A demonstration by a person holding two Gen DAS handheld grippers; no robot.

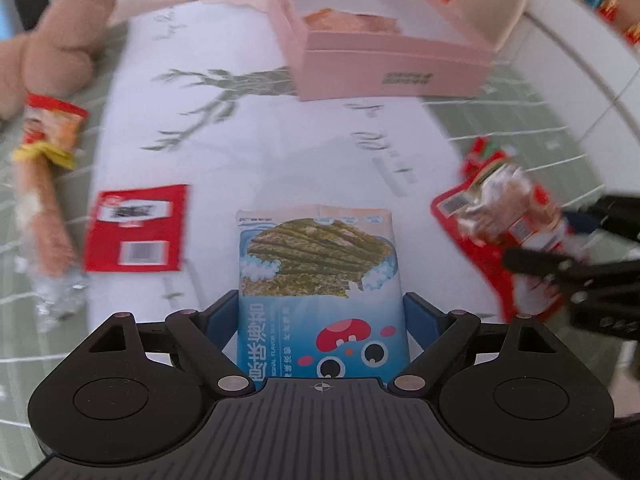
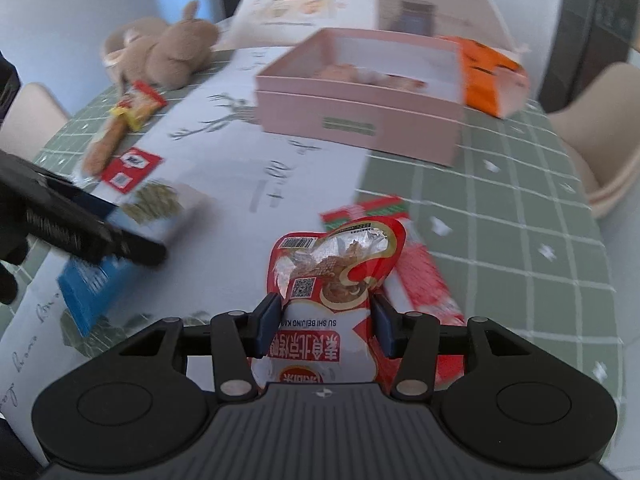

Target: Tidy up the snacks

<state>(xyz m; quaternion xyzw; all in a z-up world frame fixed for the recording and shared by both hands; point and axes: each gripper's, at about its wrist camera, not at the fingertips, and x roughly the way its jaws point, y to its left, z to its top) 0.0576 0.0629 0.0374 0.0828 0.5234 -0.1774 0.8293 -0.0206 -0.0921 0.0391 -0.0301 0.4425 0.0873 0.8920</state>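
Observation:
My left gripper (image 1: 322,316) is shut on a blue seaweed snack packet (image 1: 318,264), held above the table. My right gripper (image 2: 325,322) is shut on a red snack pouch (image 2: 334,276) with a clear window; the pouch also shows at the right of the left wrist view (image 1: 504,208). An open pink box (image 1: 376,44) with some snacks inside stands at the far side; it also shows in the right wrist view (image 2: 360,108). A red flat packet (image 1: 136,228) and a sausage stick (image 1: 40,200) lie at the left. Another red packet (image 2: 424,276) lies under the pouch.
A brown plush rabbit (image 2: 168,52) lies at the far left. An orange carton (image 2: 490,80) stands behind the pink box. The table has a green checked cloth (image 2: 500,220) with a white runner (image 2: 248,168). Beige chairs (image 2: 600,140) stand at the right.

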